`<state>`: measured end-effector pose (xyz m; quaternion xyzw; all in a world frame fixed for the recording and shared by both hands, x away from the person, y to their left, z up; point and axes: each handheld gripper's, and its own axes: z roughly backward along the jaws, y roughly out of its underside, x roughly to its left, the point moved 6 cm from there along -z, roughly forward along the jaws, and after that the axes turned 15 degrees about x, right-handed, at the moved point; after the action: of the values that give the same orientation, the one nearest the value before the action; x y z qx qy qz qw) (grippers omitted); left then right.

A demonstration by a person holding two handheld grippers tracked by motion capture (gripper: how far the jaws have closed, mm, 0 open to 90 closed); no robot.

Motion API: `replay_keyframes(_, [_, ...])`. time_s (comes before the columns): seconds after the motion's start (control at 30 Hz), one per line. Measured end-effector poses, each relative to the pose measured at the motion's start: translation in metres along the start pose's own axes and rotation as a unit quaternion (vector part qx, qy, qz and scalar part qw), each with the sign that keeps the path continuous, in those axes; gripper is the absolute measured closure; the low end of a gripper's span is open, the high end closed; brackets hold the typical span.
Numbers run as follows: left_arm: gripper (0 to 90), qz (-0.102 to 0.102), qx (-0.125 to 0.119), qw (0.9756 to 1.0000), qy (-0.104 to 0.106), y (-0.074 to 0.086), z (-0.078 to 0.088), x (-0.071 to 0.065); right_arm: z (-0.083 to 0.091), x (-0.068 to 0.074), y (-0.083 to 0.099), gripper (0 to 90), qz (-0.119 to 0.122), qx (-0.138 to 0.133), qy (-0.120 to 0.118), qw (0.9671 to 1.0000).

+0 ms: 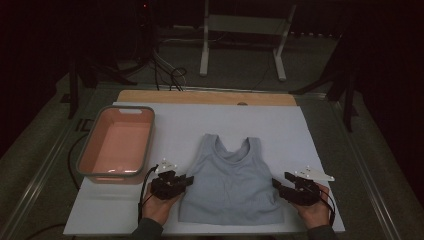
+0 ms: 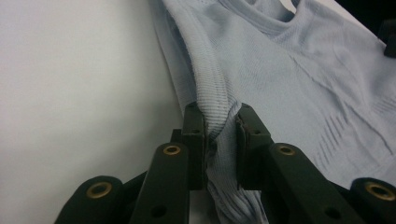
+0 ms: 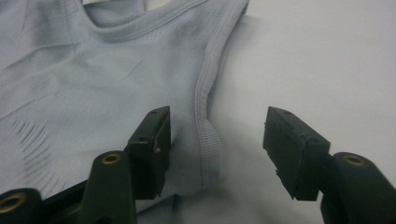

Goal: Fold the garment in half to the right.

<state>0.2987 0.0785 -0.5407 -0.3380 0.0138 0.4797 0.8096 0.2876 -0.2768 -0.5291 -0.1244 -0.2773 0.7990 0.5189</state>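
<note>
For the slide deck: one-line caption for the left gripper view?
Left gripper pinches the ribbed side edge of a pale blue knit tank top on the white table sheet.

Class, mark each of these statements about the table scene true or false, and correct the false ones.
1. The left gripper pinches the ribbed side edge of the pale blue tank top. True.
2. The right gripper is clamped on the top. False: its jaws stand apart, the edge lying between them.
3. The pink bin holds folded clothes. False: it looks empty.
4. The top lies flat on the white board, straps pointing away from the person. True.
5. The bin stands right of the top. False: left.
</note>
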Motion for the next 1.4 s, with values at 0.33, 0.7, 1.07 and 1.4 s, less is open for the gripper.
replay_keyframes(0.33, [77.8, 0.018, -0.016, 0.9996, -0.015, -0.001, 0.019, 0.01, 0.001, 0.002, 0.0, 40.4, 0.004, -0.002, 0.0, 1.0])
replay_keyframes(0.7, [77.5, 0.02, -0.019, 0.9996, 0.003, -0.003, 0.028, 0.007, 0.002, 0.006, -0.002, 36.1, 0.01, -0.012, -0.006, 0.9999])
replay_keyframes(1.07, [77.2, 0.0, -0.017, 0.9997, 0.018, -0.014, 0.032, -0.012, 0.002, 0.016, -0.003, 34.3, 0.029, -0.016, -0.014, 0.9994])
replay_keyframes(1.4, [76.7, -0.018, -0.017, 0.999, 0.037, -0.028, 0.029, -0.032, 0.002, 0.019, -0.002, 34.0, 0.036, -0.015, -0.013, 0.9991])
